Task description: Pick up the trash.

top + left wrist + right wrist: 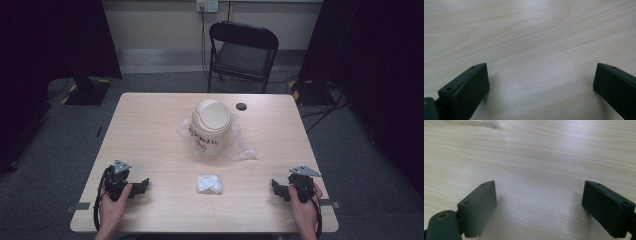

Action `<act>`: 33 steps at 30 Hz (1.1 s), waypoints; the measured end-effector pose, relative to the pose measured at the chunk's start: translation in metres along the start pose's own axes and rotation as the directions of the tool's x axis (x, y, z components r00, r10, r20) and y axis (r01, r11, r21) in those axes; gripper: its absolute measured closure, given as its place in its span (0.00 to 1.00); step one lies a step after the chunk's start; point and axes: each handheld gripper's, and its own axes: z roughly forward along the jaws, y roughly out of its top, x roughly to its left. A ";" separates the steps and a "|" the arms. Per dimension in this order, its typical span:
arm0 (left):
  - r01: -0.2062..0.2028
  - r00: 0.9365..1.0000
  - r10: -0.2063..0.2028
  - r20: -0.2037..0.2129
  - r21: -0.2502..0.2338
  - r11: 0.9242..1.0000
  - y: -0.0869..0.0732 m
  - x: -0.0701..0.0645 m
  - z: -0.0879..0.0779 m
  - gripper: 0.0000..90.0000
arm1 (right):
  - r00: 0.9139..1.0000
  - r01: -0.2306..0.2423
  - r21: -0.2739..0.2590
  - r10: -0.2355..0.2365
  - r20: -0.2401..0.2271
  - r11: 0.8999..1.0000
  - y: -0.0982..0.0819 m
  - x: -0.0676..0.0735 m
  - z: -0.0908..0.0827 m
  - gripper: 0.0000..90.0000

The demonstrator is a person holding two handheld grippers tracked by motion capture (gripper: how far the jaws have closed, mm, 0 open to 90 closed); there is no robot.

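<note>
Crumpled white wad (209, 183) at the table's (150, 130) six o'clock — light, soft, best pinched mid-bulk — flanked by left claw (142, 186) and right claw (276, 189), both wide, empty.

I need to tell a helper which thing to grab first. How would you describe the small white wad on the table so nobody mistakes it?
Start at the wooden table and find the beige bin with the domed lid, standing on clear plastic near the middle. Nearer the person, between the two hands, lies the small crumpled white wad. It lies alone on bare wood, opaque white, unlike the clear plastic.
</note>
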 end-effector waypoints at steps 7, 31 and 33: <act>0.006 1.000 -0.006 -0.003 -0.003 1.000 0.000 -0.001 0.000 0.00 | 1.000 -0.004 0.000 0.004 0.004 1.000 -0.001 0.001 -0.001 0.13; 0.003 1.000 -0.003 -0.002 -0.001 1.000 0.000 0.000 0.000 0.00 | 0.984 0.063 -0.018 -0.065 -0.164 0.998 0.027 0.028 -0.010 0.18; 0.004 1.000 -0.004 -0.002 -0.001 1.000 0.000 0.000 0.000 0.00 | 0.980 0.076 -0.023 -0.079 -0.181 0.997 0.032 0.034 -0.009 0.18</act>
